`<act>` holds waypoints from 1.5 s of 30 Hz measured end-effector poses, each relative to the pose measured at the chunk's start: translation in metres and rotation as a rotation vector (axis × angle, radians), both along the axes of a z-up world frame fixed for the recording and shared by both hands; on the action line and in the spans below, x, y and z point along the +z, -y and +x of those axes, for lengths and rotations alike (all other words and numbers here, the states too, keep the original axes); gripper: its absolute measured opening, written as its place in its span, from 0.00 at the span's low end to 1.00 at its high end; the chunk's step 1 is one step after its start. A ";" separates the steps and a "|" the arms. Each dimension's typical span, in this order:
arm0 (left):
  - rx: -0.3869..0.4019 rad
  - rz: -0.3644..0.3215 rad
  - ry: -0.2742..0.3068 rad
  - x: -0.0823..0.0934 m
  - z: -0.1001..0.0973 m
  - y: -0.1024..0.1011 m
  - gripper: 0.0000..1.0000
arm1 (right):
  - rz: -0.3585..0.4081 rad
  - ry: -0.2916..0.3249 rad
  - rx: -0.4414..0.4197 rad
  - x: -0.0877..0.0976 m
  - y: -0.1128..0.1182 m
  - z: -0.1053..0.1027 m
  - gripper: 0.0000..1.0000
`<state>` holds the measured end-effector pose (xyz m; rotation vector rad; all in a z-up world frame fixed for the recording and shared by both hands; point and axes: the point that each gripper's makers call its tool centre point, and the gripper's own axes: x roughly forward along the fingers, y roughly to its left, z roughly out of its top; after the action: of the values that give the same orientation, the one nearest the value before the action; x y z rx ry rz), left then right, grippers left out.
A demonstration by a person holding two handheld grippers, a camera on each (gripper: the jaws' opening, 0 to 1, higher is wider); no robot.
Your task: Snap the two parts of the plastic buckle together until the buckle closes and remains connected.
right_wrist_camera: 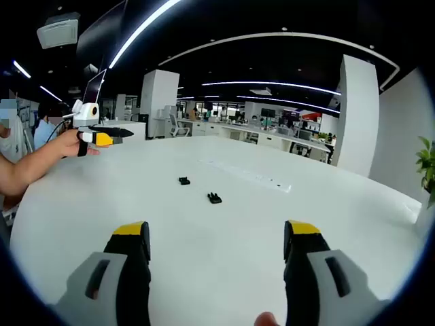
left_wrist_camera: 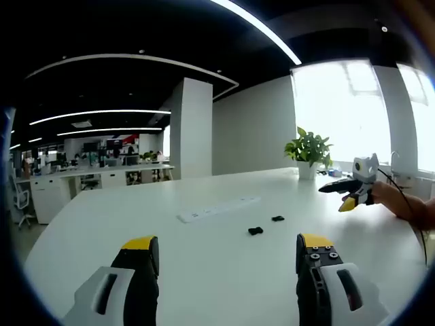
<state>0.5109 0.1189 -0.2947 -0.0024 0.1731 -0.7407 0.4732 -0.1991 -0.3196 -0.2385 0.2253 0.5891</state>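
While both grippers are hovering above the near edge of a white table (left_wrist_camera: 204, 272), the two black buckle parts are lying loose on the tabletop, well beyond the jaws and touching neither; in the left gripper view the left gripper (left_wrist_camera: 229, 255) is showing its yellow-tipped jaws standing wide apart with nothing between them, and the nearer buckle part (left_wrist_camera: 255, 231) is sitting ahead between the jaw lines, closer to the right jaw, while the farther buckle part (left_wrist_camera: 277, 219) is resting just beyond it and slightly right, the two pieces near each other but apart; a long white power strip (left_wrist_camera: 219, 209) is lying farther back and left of them, and a potted plant (left_wrist_camera: 309, 153) is standing at the far right edge of the table; in the right gripper view the right gripper (right_wrist_camera: 215, 238) is likewise holding its jaws spread open and empty, with both black pieces lying ahead in the gap, apart from each other; the other gripper is appearing at the edge of each view.
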 end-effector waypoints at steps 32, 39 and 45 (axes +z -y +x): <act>-0.054 0.093 -0.048 -0.020 -0.005 0.014 0.92 | -0.025 0.010 -0.006 0.000 0.002 -0.001 0.83; -0.062 0.120 -0.075 -0.026 -0.008 0.017 0.88 | -0.019 0.015 -0.007 0.002 0.004 -0.001 0.82; -0.079 0.086 -0.088 -0.024 -0.012 0.024 0.88 | -0.004 0.002 -0.007 -0.001 0.006 0.001 0.79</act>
<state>0.4993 0.0952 -0.3187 0.0537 0.2906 -0.8121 0.4741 -0.2054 -0.3204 -0.2422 0.2252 0.5817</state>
